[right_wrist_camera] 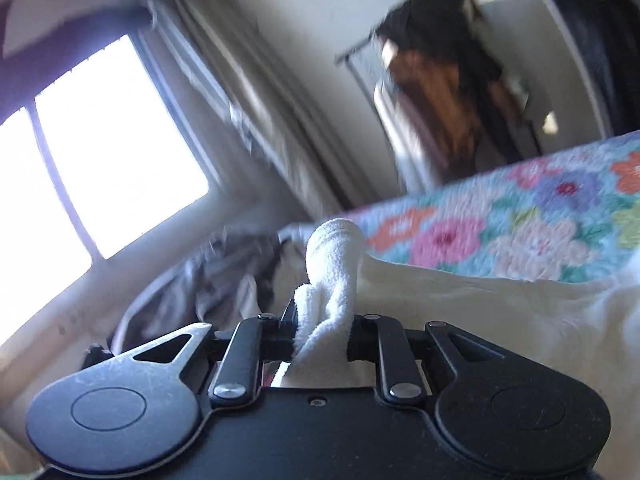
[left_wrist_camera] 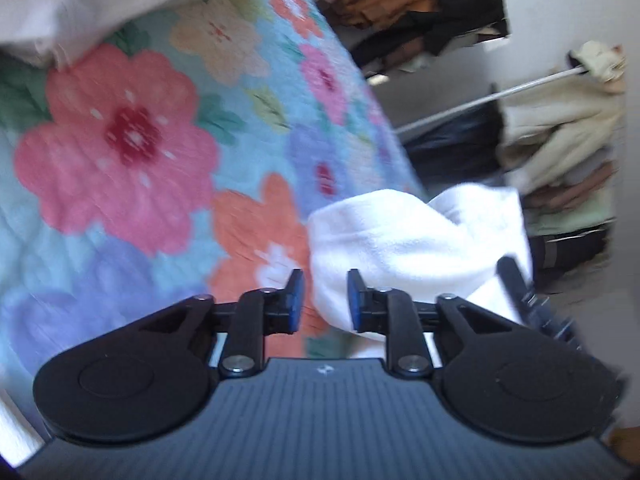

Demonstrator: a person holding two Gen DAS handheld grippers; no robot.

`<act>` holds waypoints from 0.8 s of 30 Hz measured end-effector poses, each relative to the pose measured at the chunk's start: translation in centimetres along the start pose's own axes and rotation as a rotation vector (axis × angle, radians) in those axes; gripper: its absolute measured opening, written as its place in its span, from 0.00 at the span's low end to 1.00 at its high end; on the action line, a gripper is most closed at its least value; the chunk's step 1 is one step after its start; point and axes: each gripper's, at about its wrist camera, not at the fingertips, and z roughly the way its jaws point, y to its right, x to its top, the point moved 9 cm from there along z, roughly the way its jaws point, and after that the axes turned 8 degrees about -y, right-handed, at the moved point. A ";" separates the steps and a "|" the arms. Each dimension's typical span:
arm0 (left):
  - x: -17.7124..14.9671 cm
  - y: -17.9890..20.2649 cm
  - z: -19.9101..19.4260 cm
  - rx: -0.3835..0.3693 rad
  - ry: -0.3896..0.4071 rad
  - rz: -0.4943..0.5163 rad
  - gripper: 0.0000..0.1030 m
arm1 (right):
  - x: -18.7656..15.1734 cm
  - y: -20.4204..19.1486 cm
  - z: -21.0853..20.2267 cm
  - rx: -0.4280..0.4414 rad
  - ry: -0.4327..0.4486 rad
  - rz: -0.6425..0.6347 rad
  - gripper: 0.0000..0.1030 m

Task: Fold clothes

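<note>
White terry cloth, a small sock-like piece, stands clamped in the right gripper, its long axis running up and away from the jaws above the flower-patterned quilt. The left gripper is released, blue pads apart with nothing pinched; the cloth bundle lies just ahead and to its right, so the left is the free hand, angled slightly down toward the quilt.
</note>
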 end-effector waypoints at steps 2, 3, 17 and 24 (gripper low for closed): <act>-0.7 2.3 -0.1 -0.064 -0.018 0.059 0.47 | -0.9 -0.5 -1.4 -0.024 0.044 -0.010 0.21; -1.1 3.5 0.0 -0.083 -0.030 0.098 0.56 | -1.5 -0.6 -1.4 -0.025 0.046 -0.008 0.21; -3.6 0.9 3.3 -0.100 -0.134 -0.101 0.98 | -10.0 -4.7 -0.2 0.047 -0.098 -0.141 0.21; -4.3 -1.6 3.4 0.089 -0.124 0.003 0.26 | -13.3 -5.8 -0.6 0.020 -0.326 -0.305 0.38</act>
